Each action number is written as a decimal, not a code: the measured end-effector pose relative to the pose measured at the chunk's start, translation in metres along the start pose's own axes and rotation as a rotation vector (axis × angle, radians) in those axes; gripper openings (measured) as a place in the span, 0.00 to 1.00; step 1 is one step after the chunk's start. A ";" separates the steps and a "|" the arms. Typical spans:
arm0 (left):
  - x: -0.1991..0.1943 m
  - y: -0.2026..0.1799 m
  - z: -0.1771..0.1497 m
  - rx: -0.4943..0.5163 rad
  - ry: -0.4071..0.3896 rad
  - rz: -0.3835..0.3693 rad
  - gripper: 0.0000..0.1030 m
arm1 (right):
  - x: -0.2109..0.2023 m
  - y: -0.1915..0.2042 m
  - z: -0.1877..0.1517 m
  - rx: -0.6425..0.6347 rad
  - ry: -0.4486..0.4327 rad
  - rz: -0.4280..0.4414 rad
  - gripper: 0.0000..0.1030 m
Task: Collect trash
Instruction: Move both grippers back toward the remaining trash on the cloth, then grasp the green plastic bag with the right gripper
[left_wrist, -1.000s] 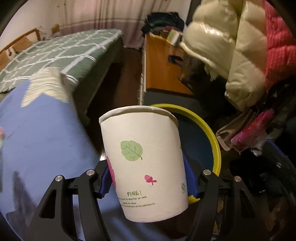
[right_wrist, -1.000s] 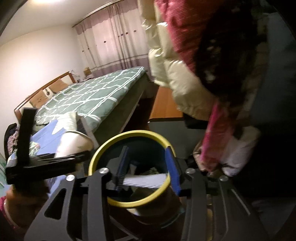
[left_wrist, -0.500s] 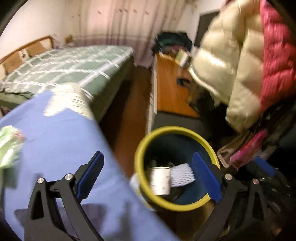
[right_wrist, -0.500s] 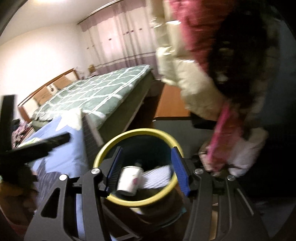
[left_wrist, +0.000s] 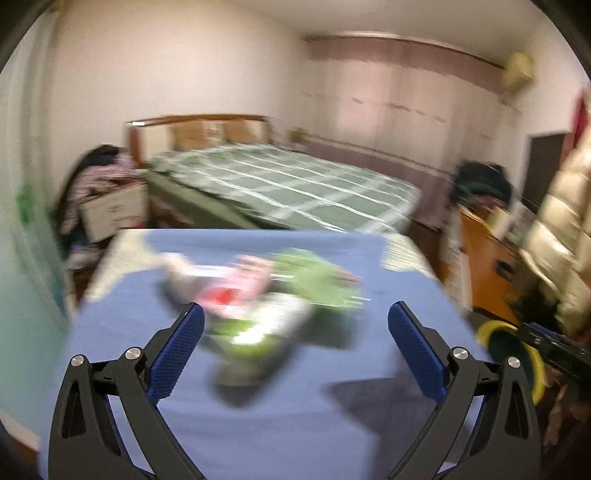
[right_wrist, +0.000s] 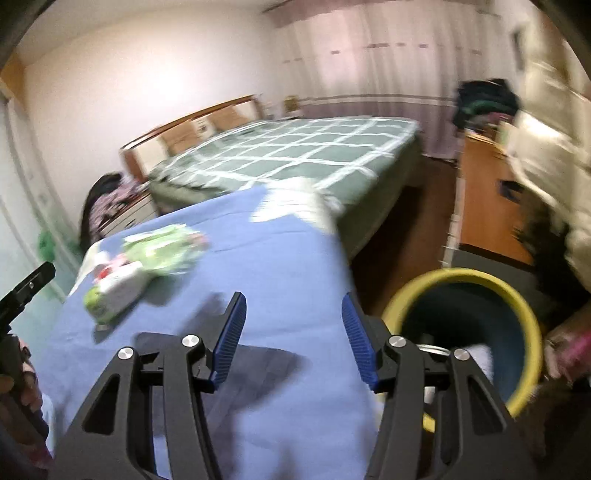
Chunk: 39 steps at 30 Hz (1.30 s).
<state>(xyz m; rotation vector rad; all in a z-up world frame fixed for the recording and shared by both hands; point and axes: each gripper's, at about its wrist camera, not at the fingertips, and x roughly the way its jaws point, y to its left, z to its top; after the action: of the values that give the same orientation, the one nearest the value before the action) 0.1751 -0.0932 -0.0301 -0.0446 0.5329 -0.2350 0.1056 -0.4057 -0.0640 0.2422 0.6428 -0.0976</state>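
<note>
Left gripper (left_wrist: 295, 343) spread wide, empty, aimed at crumpled green-and-white plastic wrappers (left_wrist: 266, 314) mid blue tablecloth (left_wrist: 258, 424). Likely light, soft, crinkly, slippery; best pinched across bunched middle. Right gripper (right_wrist: 291, 339) parted, empty, near cloth's right edge, beside yellow-rimmed blue bin (right_wrist: 524, 314).

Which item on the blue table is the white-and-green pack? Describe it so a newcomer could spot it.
Start at the blue-clothed table in front of the green checked bed. On its far left part lies a small trash pile; the white plastic pack with a green end is its nearest piece. The crumpled green wrapper lies just behind it.
</note>
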 end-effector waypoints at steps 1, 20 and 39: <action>0.000 0.018 0.000 -0.017 -0.007 0.033 0.95 | 0.008 0.018 0.003 -0.027 0.004 0.028 0.50; 0.027 0.116 -0.027 -0.159 -0.020 0.140 0.95 | 0.176 0.184 0.014 -0.358 0.230 -0.003 0.50; 0.022 0.114 -0.028 -0.177 -0.021 0.106 0.95 | 0.161 0.180 0.018 -0.431 0.181 -0.044 0.44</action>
<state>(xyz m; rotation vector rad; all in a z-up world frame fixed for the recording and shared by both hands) 0.2033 0.0126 -0.0773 -0.1899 0.5319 -0.0838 0.2741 -0.2391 -0.1126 -0.1817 0.8319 0.0229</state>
